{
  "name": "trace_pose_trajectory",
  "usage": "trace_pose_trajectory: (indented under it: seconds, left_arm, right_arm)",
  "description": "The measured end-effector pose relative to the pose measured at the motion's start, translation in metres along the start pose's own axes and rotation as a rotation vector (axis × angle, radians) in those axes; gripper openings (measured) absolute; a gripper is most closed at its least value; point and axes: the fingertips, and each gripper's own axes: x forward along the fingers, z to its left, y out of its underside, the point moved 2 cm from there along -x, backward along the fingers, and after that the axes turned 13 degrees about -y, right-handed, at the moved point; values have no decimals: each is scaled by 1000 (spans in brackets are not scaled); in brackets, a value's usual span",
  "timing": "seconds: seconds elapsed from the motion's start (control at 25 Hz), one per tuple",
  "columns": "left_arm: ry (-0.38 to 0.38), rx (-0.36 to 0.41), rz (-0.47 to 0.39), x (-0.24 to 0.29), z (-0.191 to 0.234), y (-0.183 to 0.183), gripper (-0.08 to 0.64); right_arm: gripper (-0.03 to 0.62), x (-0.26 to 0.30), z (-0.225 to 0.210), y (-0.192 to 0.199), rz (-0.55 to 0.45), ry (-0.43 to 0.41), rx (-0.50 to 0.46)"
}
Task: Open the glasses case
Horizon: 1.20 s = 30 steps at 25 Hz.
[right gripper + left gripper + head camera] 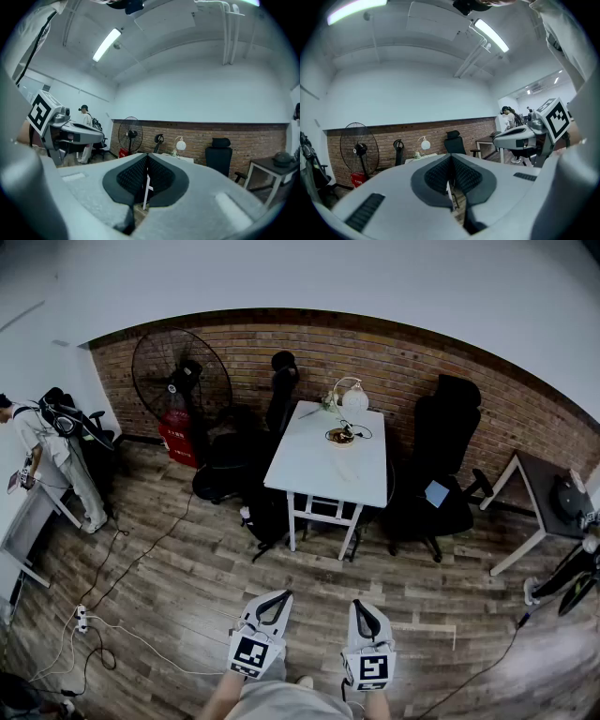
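White table (pixel 319 465) is standing well ahead while left gripper (pixel 279 597) and right gripper (pixel 361 607) are hanging closed, empty, nothing begun.

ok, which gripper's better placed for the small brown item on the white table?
Right, marginally: right gripper lines up with the small brown item; left gripper sits further aside. Both shut, empty, far from the white rectangular table.

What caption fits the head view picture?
Left hand-held gripper and right hand-held gripper, both shut, face a distant white rectangular table.
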Motion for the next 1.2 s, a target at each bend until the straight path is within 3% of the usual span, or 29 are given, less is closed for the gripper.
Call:
trace_pose_trajectory:
  seconds: [0.72,1.2]
  left_arm:
    - [14,-40,-3,93,82,20,2]
    - [71,-47,-16,143,131,25,2]
  right_arm:
    - [6,116,-29,-1,12,22,0]
    - [6,177,-41,-2,59,100,26]
